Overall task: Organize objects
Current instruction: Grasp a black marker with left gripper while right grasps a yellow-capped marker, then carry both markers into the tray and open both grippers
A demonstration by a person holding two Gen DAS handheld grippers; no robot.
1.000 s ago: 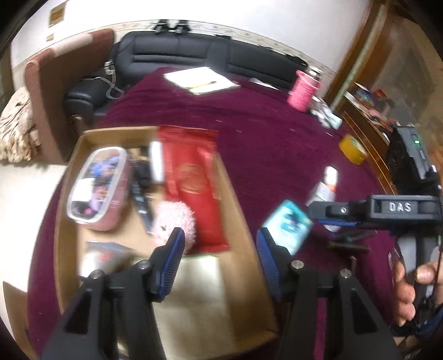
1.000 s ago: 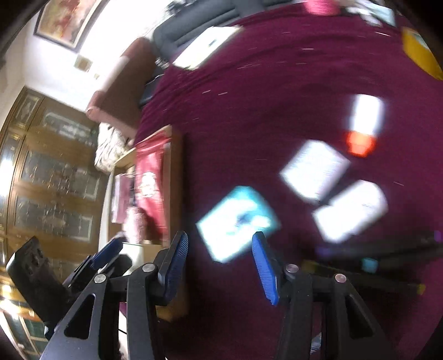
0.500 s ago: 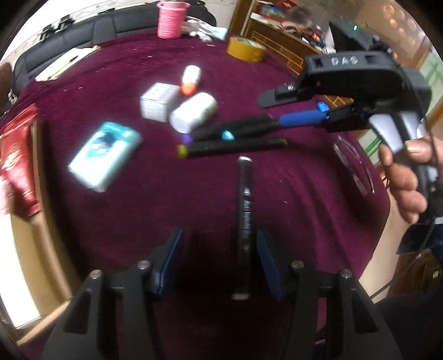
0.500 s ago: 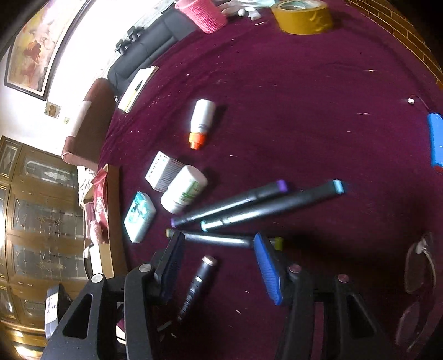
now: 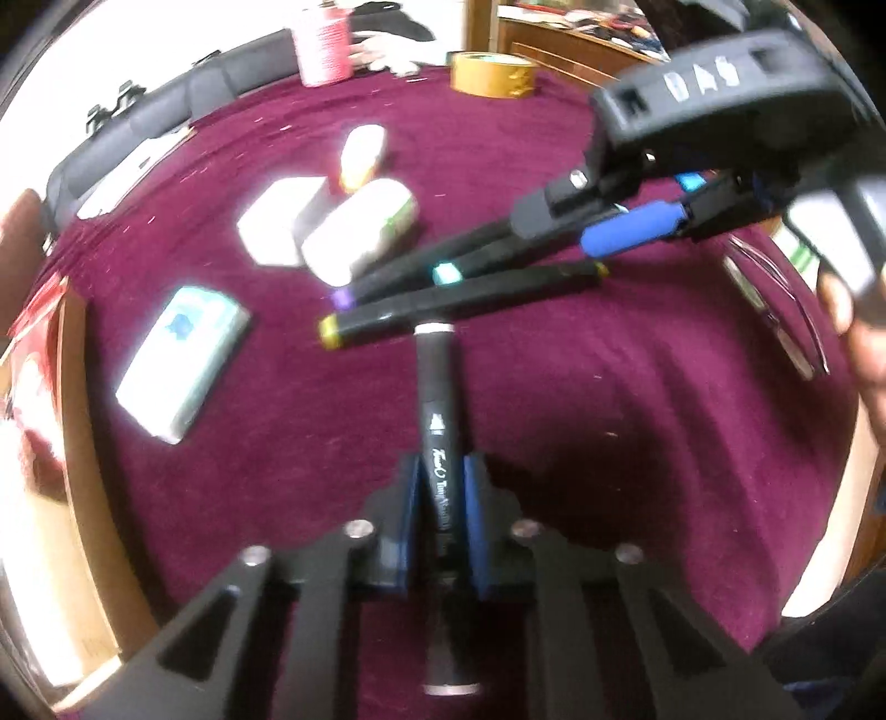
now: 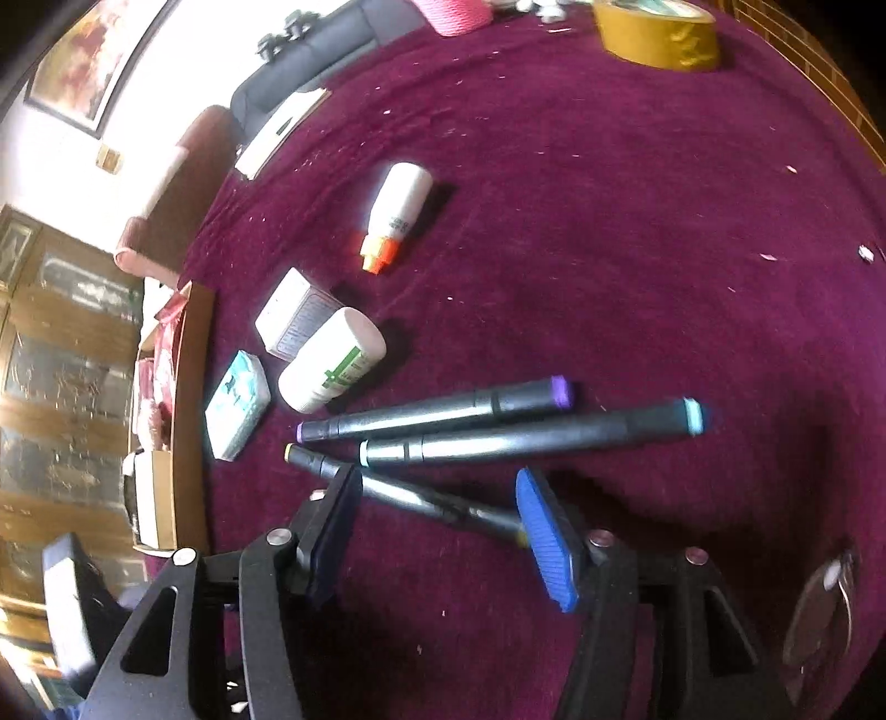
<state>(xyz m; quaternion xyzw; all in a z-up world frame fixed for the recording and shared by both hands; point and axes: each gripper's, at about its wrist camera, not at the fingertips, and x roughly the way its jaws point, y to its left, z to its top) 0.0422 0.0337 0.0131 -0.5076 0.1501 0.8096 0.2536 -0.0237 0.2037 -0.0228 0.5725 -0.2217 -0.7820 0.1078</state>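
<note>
Black marker (image 5: 437, 421) flat on maroon cloth (image 5: 609, 387)

ahead: markers (image 6: 437, 415), bottle (image 6: 332, 360) | right: bare cloth (image 6: 637, 221)

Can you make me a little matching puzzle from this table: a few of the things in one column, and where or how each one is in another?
Things:
1. white-capped marker
2. yellow-capped marker
3. tape roll
4. small white bottle

States:
A. lies on the cloth between the open right tongs
B. has an orange cap
C. clamped in the shut left tongs
D. sits at the far edge of the table

Pairs: 1-C, 2-A, 3-D, 4-B
</note>
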